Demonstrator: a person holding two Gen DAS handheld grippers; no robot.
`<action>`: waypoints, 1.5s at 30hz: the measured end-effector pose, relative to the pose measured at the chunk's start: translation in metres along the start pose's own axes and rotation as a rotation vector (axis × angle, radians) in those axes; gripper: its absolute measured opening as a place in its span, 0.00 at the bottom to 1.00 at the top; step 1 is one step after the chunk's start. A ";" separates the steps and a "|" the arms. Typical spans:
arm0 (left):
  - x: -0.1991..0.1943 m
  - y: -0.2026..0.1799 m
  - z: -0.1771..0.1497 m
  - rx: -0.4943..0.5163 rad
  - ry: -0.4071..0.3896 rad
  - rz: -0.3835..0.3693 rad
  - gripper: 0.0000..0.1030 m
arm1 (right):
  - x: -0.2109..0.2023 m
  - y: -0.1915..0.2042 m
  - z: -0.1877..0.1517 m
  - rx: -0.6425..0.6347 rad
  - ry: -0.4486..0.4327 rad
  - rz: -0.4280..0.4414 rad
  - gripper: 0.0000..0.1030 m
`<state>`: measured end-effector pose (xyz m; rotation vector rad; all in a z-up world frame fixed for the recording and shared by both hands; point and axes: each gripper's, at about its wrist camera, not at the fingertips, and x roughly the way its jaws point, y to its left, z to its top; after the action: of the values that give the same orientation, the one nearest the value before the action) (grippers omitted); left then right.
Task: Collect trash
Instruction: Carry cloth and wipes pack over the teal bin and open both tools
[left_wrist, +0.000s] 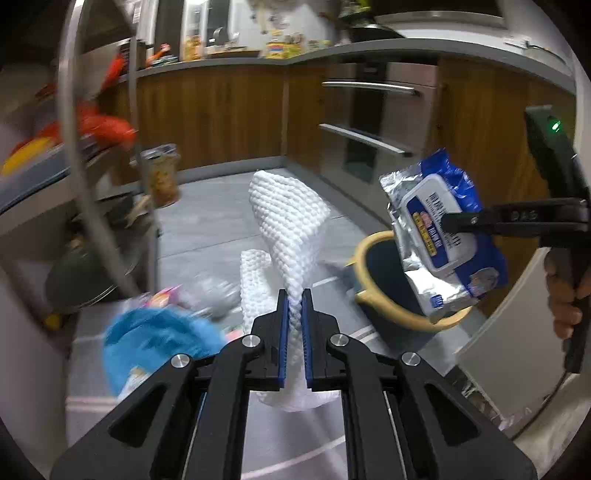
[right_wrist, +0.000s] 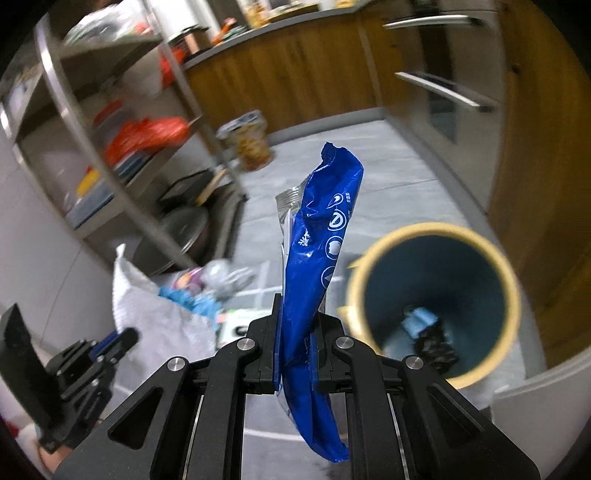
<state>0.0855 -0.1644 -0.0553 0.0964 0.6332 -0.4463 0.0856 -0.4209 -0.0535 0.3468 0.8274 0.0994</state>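
My left gripper (left_wrist: 294, 295) is shut on a white textured paper towel (left_wrist: 286, 214) that stands up and hangs down between its blue pads. My right gripper (right_wrist: 295, 302) is shut on a blue and silver wet-wipe packet (right_wrist: 319, 251), held upright. In the left wrist view that packet (left_wrist: 439, 236) hangs over the bin (left_wrist: 369, 251), pinched by the right gripper (left_wrist: 448, 221). The round bin (right_wrist: 509, 280) has a yellow rim and dark inside, with a blue scrap and a black scrap at its bottom. In the right wrist view the left gripper (right_wrist: 125, 338) with the towel (right_wrist: 155, 314) is at lower left.
More trash lies on the grey floor: a blue cloth (left_wrist: 159, 332), a grey crumpled wad (right_wrist: 225, 277), a pink wrapper (left_wrist: 166, 295) and an upright snack cup (right_wrist: 251, 140). A metal shelf rack (left_wrist: 74, 147) stands left. Wooden cabinets (left_wrist: 221, 110) and an oven (left_wrist: 369, 122) line the back.
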 end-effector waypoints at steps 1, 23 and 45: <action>0.004 -0.008 0.006 0.008 -0.005 -0.016 0.06 | -0.002 -0.012 0.003 0.013 -0.008 -0.017 0.12; 0.183 -0.146 0.071 0.169 0.113 -0.171 0.07 | 0.050 -0.126 0.015 0.140 0.017 -0.198 0.12; 0.226 -0.150 0.043 0.209 0.191 -0.139 0.09 | 0.080 -0.129 0.006 0.140 0.106 -0.234 0.13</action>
<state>0.2062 -0.3932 -0.1470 0.2975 0.7825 -0.6421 0.1382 -0.5258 -0.1492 0.3759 0.9766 -0.1607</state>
